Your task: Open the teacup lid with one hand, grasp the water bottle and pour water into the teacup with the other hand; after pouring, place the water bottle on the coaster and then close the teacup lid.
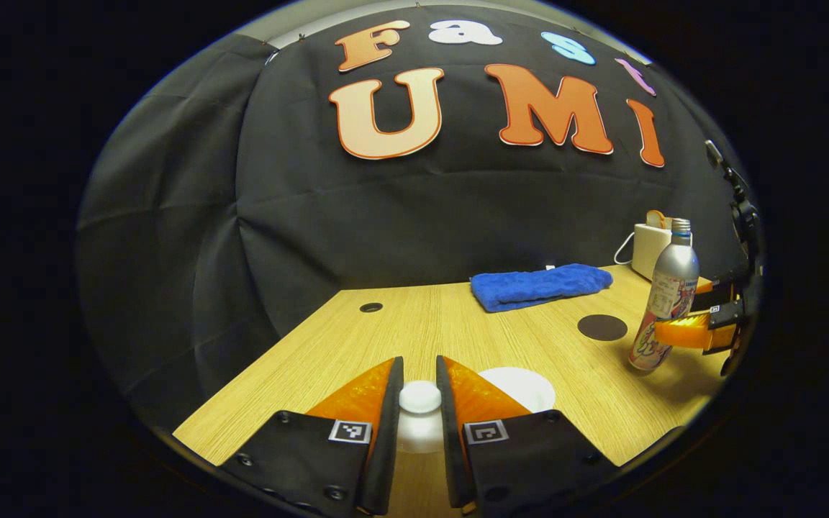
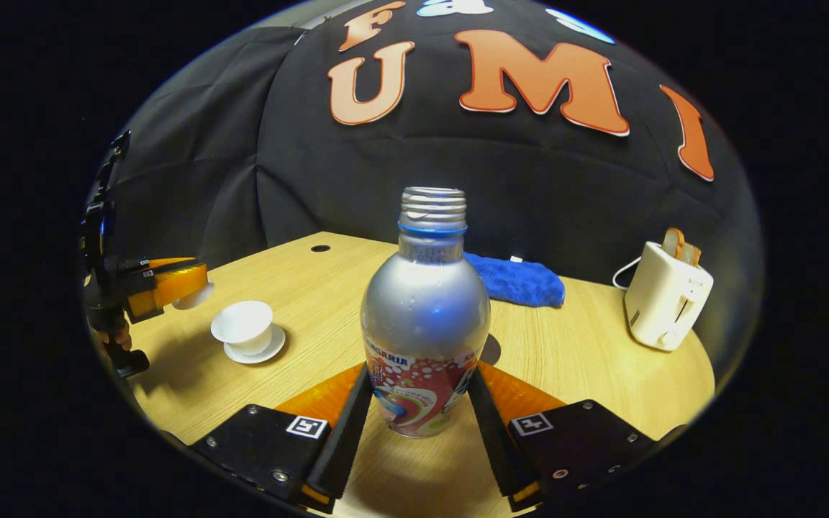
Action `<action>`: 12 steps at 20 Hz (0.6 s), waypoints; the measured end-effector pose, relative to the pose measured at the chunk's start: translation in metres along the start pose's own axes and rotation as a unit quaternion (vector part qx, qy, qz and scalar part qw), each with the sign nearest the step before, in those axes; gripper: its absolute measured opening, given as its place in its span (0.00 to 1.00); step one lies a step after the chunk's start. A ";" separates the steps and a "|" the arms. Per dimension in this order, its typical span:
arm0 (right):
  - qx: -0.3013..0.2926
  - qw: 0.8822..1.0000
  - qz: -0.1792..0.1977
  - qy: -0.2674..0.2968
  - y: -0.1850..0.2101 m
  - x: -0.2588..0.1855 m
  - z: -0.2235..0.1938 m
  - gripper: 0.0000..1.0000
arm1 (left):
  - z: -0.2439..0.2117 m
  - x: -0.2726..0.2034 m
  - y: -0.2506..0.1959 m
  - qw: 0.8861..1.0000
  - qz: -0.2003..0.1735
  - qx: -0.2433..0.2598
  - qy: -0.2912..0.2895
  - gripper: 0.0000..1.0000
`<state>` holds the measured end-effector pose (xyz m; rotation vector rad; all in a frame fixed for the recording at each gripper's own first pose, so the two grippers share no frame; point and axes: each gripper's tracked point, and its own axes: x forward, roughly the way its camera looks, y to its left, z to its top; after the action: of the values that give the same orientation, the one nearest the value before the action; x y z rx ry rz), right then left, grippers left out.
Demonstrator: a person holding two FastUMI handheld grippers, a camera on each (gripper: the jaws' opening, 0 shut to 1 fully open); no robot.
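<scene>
My left gripper is shut on the knob of the white teacup lid and holds it above the table. In the right gripper view, the left gripper keeps the lid up and to the left of the uncovered white teacup, which stands on its saucer. My right gripper is shut on the lower body of the silver water bottle, whose neck has no cap. In the left gripper view the bottle leans slightly in the right gripper, beside the dark round coaster.
A folded blue cloth lies at the back of the wooden table. A white toaster with bread in it stands at the back right, with its cord trailing. A small round hole sits near the table's far left edge.
</scene>
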<state>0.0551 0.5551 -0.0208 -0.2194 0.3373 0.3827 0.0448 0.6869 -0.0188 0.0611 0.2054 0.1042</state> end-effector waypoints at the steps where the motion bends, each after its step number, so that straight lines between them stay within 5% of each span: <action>1: -0.015 1.000 -0.005 0.002 -0.002 -0.002 0.003 0.78 | -0.002 -0.002 0.004 1.000 0.002 -0.004 0.001 0.30; 7: -0.134 0.990 -0.028 0.018 -0.010 -0.004 0.019 0.77 | -0.005 -0.013 0.024 1.000 0.020 -0.013 -0.001 0.30; 12: -0.237 0.970 -0.043 0.037 -0.011 0.002 0.033 0.77 | -0.011 -0.025 0.040 1.000 0.027 -0.013 0.003 0.33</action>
<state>0.0709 0.5550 0.0105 -0.7160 0.3055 0.3660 0.0145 0.7246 -0.0221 0.0413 0.2090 0.1609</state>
